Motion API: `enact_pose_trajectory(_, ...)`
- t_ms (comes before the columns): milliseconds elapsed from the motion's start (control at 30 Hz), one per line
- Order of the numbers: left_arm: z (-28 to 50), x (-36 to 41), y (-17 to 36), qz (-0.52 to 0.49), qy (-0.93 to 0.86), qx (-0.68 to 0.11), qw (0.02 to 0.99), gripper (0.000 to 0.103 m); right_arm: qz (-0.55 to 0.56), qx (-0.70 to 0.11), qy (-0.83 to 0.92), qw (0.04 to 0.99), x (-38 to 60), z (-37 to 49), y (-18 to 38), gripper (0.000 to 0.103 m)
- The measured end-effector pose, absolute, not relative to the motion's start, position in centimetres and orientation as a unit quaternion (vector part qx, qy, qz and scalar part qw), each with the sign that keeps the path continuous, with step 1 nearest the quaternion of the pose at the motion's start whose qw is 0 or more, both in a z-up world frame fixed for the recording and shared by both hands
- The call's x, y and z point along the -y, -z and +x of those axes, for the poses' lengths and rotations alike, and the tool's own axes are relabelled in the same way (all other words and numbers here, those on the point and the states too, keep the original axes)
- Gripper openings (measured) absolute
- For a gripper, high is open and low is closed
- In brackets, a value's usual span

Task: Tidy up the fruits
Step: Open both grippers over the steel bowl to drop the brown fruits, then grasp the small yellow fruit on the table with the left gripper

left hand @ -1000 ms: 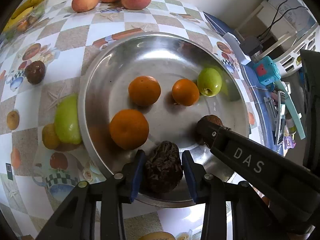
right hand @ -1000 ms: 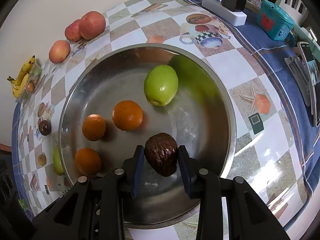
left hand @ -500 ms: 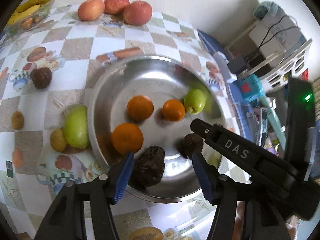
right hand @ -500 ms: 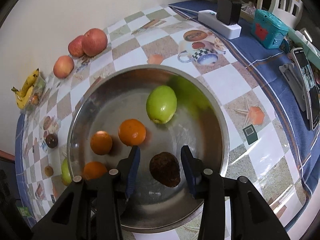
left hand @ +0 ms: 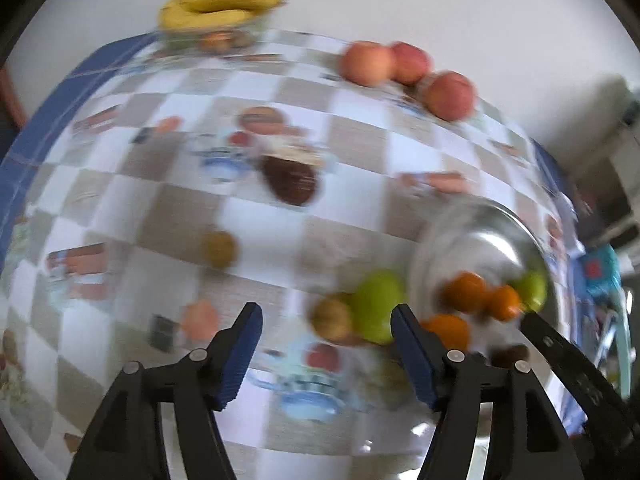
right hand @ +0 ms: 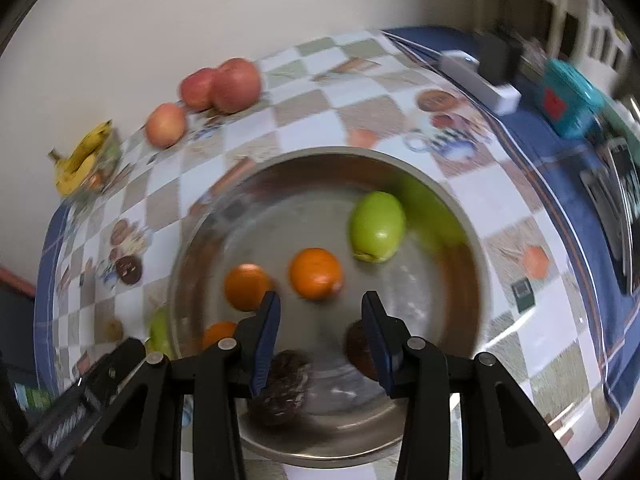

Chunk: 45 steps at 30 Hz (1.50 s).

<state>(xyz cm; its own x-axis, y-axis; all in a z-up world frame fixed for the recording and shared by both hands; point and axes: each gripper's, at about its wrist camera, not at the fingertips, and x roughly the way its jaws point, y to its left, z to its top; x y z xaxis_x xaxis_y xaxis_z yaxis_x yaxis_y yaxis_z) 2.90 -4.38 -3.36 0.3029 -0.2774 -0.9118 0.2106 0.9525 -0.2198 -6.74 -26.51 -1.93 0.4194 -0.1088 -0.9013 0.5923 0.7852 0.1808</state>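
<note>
Left wrist view, blurred by motion: the left gripper (left hand: 326, 346) has its jaws spread wide and holds nothing, above the checked tablecloth (left hand: 132, 200). From left to right lie a bunch of bananas (left hand: 218, 8) at the far edge, a small brownish fruit (left hand: 219, 248), a dark wrinkled fruit (left hand: 293, 182), three red apples (left hand: 408, 72) along the wall, a green apple (left hand: 376, 306) just beside the steel bowl (left hand: 480, 232), and, in the bowl, three oranges (left hand: 466, 292) with a second green apple (left hand: 532, 290). Right wrist view: the right gripper (right hand: 320, 334) is likewise spread and empty over the steel bowl (right hand: 456, 208). Left to right: bananas (right hand: 80, 158), a dark fruit on the cloth (right hand: 129, 270), red apples (right hand: 224, 84), then inside the bowl the oranges (right hand: 316, 274), two dark wrinkled fruits (right hand: 282, 388) near the front rim, partly hidden by the fingers, and the green apple (right hand: 378, 226). Beyond the bowl, a white power strip (right hand: 480, 80) and a teal box (right hand: 568, 98).
</note>
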Motion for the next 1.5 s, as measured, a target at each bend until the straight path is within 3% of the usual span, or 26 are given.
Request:
enact_pose_trajectory(167, 4.0, 1.7, 3.9, -0.062, 0.103, -0.578, 0.807, 0.082, 0.219, -0.498, 0.194, 0.816, 25.1, -5.8, 1.8, 0.043)
enact_pose_trajectory(367, 4.1, 1.4, 4.6, -0.071, 0.095, -0.588, 0.8, 0.084, 0.205, -0.509, 0.18, 0.817, 24.2, -5.3, 2.2, 0.043)
enact_pose_trajectory(433, 4.0, 1.4, 4.5, -0.067, 0.093, -0.586, 0.802, 0.089, 0.202, -0.511, 0.179, 0.816, 24.1, -5.2, 2.3, 0.043)
enact_pose_trajectory(467, 4.0, 1.5, 4.5, -0.062, 0.091, -0.586, 0.803, 0.096, 0.201, -0.512, 0.18, 0.816, 24.1, -5.2, 2.4, 0.046)
enact_pose_trajectory(500, 4.0, 1.5, 4.5, -0.058, 0.089, -0.584, 0.804, 0.101, 0.199, -0.512, 0.182, 0.815, 24.1, -5.2, 2.4, 0.057)
enact_pose_trajectory(533, 4.0, 1.6, 4.5, -0.057, 0.089, -0.584, 0.805, 0.102, 0.196, -0.513, 0.186, 0.815, 24.2, -5.2, 2.5, 0.062)
enact_pose_trajectory(733, 4.1, 1.5, 4.6, -0.055, 0.084, -0.583, 0.806, 0.103, 0.198, -0.518, 0.192, 0.81, 24.5, -5.3, 2.9, 0.067)
enact_pose_trajectory(800, 4.1, 1.3, 4.6, -0.055, 0.08, -0.581, 0.808, 0.103, 0.195, -0.519, 0.197, 0.809, 24.6, -5.3, 3.0, 0.08)
enact_pose_trajectory(867, 4.1, 1.2, 4.7, -0.056, 0.076, -0.58, 0.809, 0.103, 0.191, -0.518, 0.199, 0.81, 24.6, -5.3, 3.0, 0.085)
enact_pose_trajectory(1500, 4.9, -1.8, 5.4, -0.13, 0.061, -0.575, 0.805, 0.103, 0.212, -0.496, 0.189, 0.82, 24.4, -5.3, 2.7, 0.088)
